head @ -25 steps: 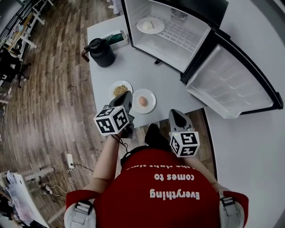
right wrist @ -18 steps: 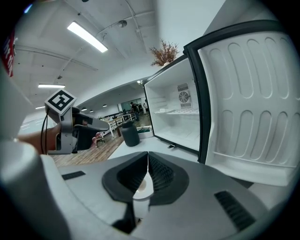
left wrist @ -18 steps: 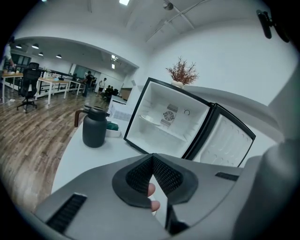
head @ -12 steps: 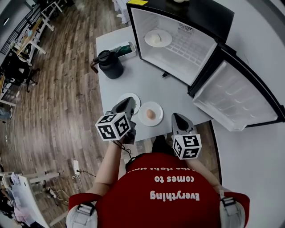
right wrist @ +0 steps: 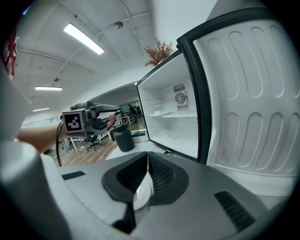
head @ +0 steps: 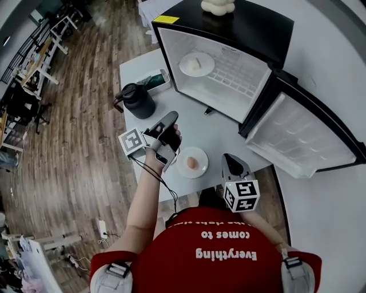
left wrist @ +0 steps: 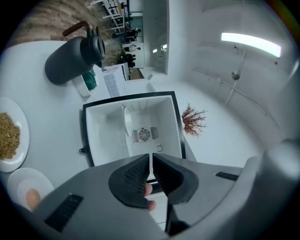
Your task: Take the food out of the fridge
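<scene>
The small fridge [head: 229, 74] stands open on the white table [head: 223, 131]. On its wire shelf lies a white plate with pale food [head: 197, 64]. My left gripper [head: 171, 118] is raised over the table, rolled on its side and pointing at the fridge [left wrist: 131, 126], still short of it. Its jaws [left wrist: 151, 161] are shut with nothing in them. My right gripper [head: 228, 158] hangs at the table's near edge, shut and empty [right wrist: 147, 173]. A plate with an egg [head: 192, 162] lies between the two grippers. The plate of grains [left wrist: 7, 136] shows only in the left gripper view.
A dark jug [head: 137, 101] and a small tray with a green item [head: 154, 80] stand left of the fridge. The fridge door [head: 303, 137] swings out wide to the right. A pale object [head: 217, 6] sits on the fridge top.
My left gripper has lifted off from beside the plates, moved toward the fridge and rolled onto its side. The right gripper has shifted a little forward.
</scene>
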